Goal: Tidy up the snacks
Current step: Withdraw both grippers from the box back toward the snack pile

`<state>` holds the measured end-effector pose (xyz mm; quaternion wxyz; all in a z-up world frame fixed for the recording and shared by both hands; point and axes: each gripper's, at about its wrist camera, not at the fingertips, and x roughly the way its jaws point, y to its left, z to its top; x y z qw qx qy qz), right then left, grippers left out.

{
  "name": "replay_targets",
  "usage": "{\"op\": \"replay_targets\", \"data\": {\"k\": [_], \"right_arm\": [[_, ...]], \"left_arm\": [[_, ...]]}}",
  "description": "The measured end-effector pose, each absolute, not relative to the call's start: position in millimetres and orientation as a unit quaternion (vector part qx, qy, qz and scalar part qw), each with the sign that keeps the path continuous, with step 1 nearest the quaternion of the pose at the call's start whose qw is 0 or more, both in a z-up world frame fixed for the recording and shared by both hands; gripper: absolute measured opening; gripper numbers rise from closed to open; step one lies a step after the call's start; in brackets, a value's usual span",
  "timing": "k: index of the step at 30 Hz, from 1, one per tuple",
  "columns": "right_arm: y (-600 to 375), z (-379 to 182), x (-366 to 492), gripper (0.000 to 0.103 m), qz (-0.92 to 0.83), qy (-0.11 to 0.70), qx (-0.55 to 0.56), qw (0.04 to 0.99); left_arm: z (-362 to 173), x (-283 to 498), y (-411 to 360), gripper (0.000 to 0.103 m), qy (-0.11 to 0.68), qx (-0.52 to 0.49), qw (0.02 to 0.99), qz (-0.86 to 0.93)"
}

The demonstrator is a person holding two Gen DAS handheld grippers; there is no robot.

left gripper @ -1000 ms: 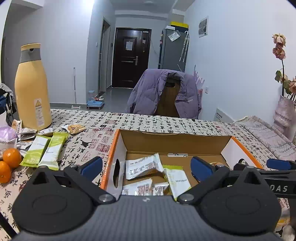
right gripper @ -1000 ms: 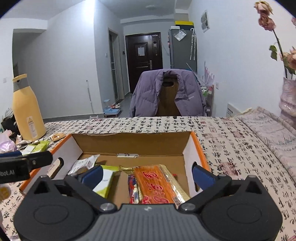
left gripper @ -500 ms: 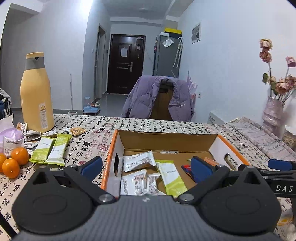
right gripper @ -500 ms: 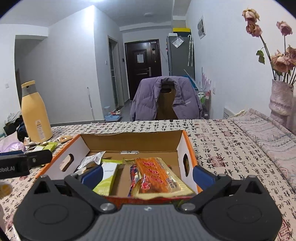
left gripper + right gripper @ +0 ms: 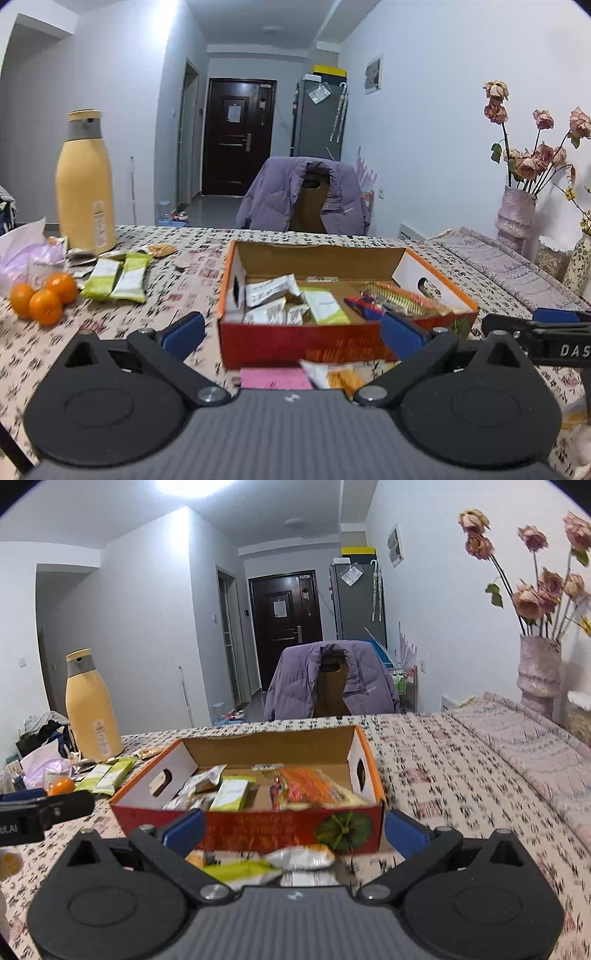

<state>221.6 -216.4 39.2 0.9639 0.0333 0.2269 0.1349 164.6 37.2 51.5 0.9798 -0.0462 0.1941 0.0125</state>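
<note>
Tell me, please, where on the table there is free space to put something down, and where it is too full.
Free: the tablecloth right of the cardboard box, up to the folded quilt, and the strip behind the box toward the chair. Crowded: left of the box, with green packets, oranges and the yellow bottle; also the box's near side, where loose packets lie.

Left gripper (image 5: 293, 334) and right gripper (image 5: 293, 827) (side by side) hover level, jaws spread wide, holding nothing
</note>
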Motion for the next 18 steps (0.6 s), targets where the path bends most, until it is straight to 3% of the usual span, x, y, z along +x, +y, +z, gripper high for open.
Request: {"op": "replay_targets", "data": {"k": [18], "right_arm": [[-219,5,169,0.103,0.134,0.246,0.01,0.96]], "left_arm": [[5,108,51,0.103,0.208,-0.042,0.977,0.029]]}}
